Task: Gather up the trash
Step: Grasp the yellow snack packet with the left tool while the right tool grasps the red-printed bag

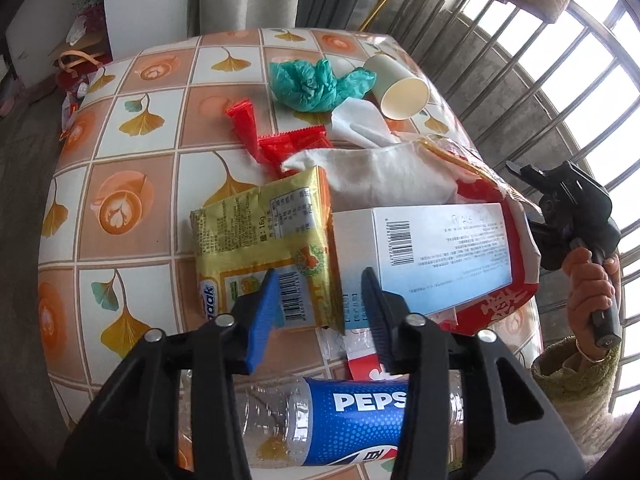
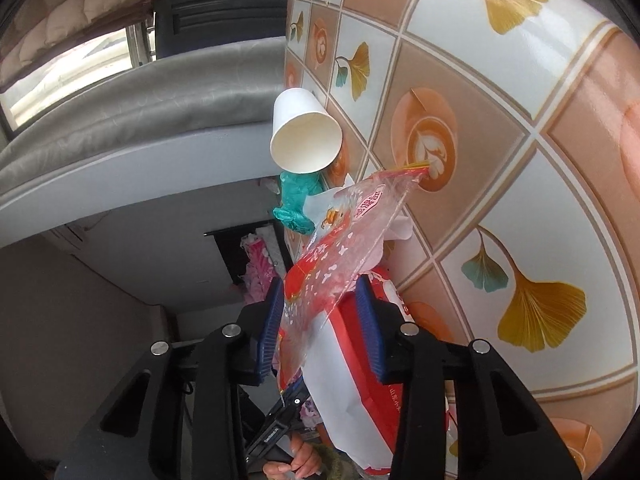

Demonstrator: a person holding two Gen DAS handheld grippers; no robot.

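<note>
Nearest in the left wrist view, a clear bottle point(image 1: 344, 428) lies across the gripper frame at 6 o'clock, its blue label reading "PEPS" before the arm cuts it off. Just beyond, the left gripper point(image 1: 320, 292) has its blue pads parted — nothing pinched, though the lower corner of the yellow packet point(image 1: 264, 248) and the end of the box point(image 1: 432, 248) sit in the gap below. The packet shows "16g", a barcode and the letters "aak". The box carries a barcode and small print too fine to read. Under it at 4 o'clock, a red bag point(image 1: 508, 300) bears a white character.

Further out: a white cloth point(image 1: 380, 176), red wrappers point(image 1: 280, 136), a tissue point(image 1: 360, 124), then a green bag point(image 1: 316, 84) and a paper cup point(image 1: 400, 88) on its side at 1 o'clock. All lie on the table point(image 1: 128, 152) with its leaf-print cover.

In the right wrist view, the right gripper point(image 2: 320, 328) has its pads partly closed around the red bag's point(image 2: 332, 272) clear edge — whether they press it I cannot tell.

At 3 o'clock in the left view, a hand point(image 1: 592, 292) holds the right gripper's handle.
</note>
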